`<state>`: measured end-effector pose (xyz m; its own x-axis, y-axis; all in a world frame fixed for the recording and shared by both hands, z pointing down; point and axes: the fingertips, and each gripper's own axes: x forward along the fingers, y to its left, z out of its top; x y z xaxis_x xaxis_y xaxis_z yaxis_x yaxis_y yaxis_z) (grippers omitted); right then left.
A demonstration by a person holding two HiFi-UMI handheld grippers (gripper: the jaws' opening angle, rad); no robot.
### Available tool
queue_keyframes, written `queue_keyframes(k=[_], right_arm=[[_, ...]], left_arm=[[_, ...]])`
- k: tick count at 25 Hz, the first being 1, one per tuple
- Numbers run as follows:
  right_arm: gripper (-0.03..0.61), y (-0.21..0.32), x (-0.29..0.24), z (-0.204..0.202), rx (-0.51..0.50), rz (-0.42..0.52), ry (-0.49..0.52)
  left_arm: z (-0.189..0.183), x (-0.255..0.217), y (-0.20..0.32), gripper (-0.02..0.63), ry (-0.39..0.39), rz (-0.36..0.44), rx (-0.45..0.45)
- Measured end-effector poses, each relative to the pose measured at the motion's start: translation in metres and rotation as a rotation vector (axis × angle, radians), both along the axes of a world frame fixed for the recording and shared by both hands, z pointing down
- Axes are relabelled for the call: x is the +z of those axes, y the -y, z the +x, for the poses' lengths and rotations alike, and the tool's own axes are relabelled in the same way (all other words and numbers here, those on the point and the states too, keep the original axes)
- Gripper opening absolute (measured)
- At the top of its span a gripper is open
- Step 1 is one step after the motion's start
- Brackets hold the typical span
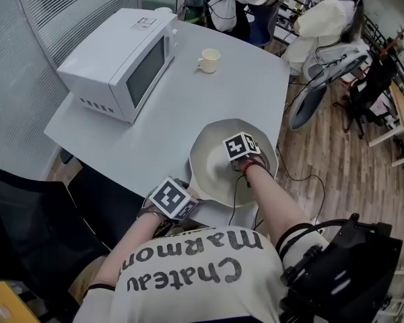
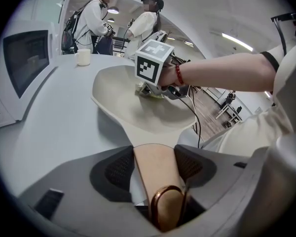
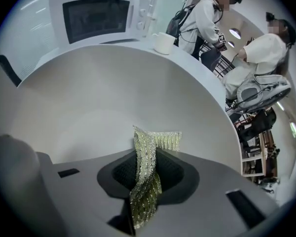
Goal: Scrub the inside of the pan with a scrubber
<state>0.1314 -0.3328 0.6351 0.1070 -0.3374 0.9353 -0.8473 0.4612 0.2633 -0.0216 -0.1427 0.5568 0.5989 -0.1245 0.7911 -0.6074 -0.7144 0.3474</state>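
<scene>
left tool (image 2: pixel 155 156): closed on the handle (image 2: pixel 157 174) of the pan (image 2: pixel 123 110), pads against both its sides. I judged this a steadying hold, so the pan would not slide or turn under the rubbing.
right tool (image 3: pixel 147 172): ahead of the left tool and pointed steeply down into the bowl, jaws pinched on the scrubber (image 3: pixel 149 149).
scrubber: folded mesh stuck out past the right tool's tips, so mesh rather than plastic would meet the surface.
contact: the mesh sat low against the pan's inside, just beneath the right tool, though actual touching could not be confirmed.
tabletop (image 1: pixel 188 106): carried the pan at its near edge, within easy reach of both tools.
far side: microwave (image 1: pixel 121 59) and cup (image 1: pixel 209 60) stood well beyond both tools, clear of the work.
</scene>
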Motion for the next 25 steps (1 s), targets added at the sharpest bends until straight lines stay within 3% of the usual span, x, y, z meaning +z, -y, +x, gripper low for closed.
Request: queue_keyframes(k=[5, 9, 17, 25], right_arm=[[0.080, -0.017, -0.001, 0.018, -0.071, -0.048, -0.126], [0.080, -0.028, -0.007, 0.032, -0.073, -0.053, -0.162], [0.080, -0.031, -0.035, 0.045, -0.055, 0.018, -0.160], [0.080, -0.031, -0.073, 0.045, -0.027, 0.135, -0.045]], left_arm=[[-0.001, -0.002, 0.001, 0.253, -0.001, 0.007, -0.016], [-0.001, -0.002, -0.001, 0.253, -0.005, 0.008, -0.032], [-0.003, 0.001, -0.005, 0.245, -0.015, 0.009, -0.032], [-0.003, 0.001, -0.007, 0.245, -0.014, 0.009, -0.021]])
